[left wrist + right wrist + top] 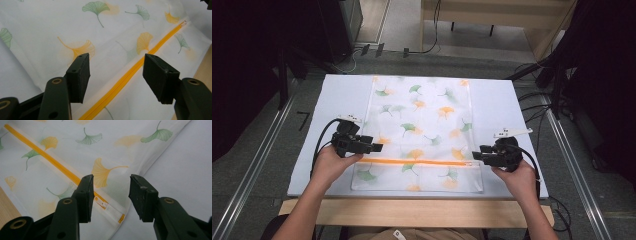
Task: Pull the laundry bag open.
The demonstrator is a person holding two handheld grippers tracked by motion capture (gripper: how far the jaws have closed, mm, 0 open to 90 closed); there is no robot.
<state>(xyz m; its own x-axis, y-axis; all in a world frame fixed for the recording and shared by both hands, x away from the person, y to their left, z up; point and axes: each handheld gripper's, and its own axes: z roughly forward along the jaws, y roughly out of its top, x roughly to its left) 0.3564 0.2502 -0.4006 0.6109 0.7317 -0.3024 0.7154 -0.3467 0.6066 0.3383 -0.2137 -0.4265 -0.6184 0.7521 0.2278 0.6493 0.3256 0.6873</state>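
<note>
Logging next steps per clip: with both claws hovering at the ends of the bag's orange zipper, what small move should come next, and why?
Probably lower the right claw and close it on the white zipper pull. Its jaws stand open just above the pull, gripping nothing, and the orange zipper looks fully closed across the ginkgo-print bag.

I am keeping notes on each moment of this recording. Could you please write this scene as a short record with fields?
work surface: white table top
main item: mesh bag with ginkgo leaf print, lying flat
zipper: orange zipper across the bag's near part, looks closed
zipper pull: white zipper pull at the bag's right end
left gripper: left gripper open above the zipper's left end, holding nothing
right gripper: right gripper open, the pull showing between its jaws, not pinched
</note>
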